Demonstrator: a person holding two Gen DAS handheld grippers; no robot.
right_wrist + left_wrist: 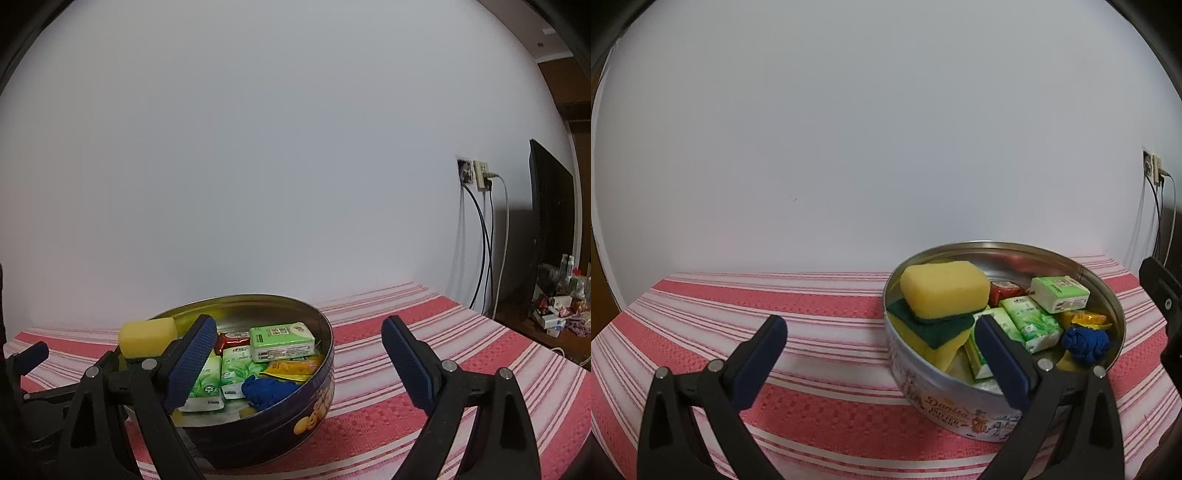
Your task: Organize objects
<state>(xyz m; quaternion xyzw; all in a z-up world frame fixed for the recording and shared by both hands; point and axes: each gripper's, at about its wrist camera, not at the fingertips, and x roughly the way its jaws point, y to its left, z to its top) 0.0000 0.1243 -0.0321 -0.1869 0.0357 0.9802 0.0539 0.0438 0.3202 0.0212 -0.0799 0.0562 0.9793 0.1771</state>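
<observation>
A round cookie tin (916, 384) (317, 391) stands on the red-and-white striped cloth (820, 325) (443, 354). It holds a yellow sponge (943, 288) (147, 336) stacked on a second one with a green pad, green tissue packs (1027, 321) (282, 339), a red packet (1006, 290), a yellow packet (291, 367) and a blue cloth ball (1086, 341) (267, 387). My left gripper (881, 336) is open, its right finger over the tin's left rim. My right gripper (299, 339) is open too, with nothing held and its left finger before the tin.
A white wall rises behind the table. Sockets with hanging cables (480, 177) sit on the wall at right. A dark screen (550, 221) and a cluttered shelf (561, 306) lie beyond the table's right edge. The other gripper shows at the edge of each view.
</observation>
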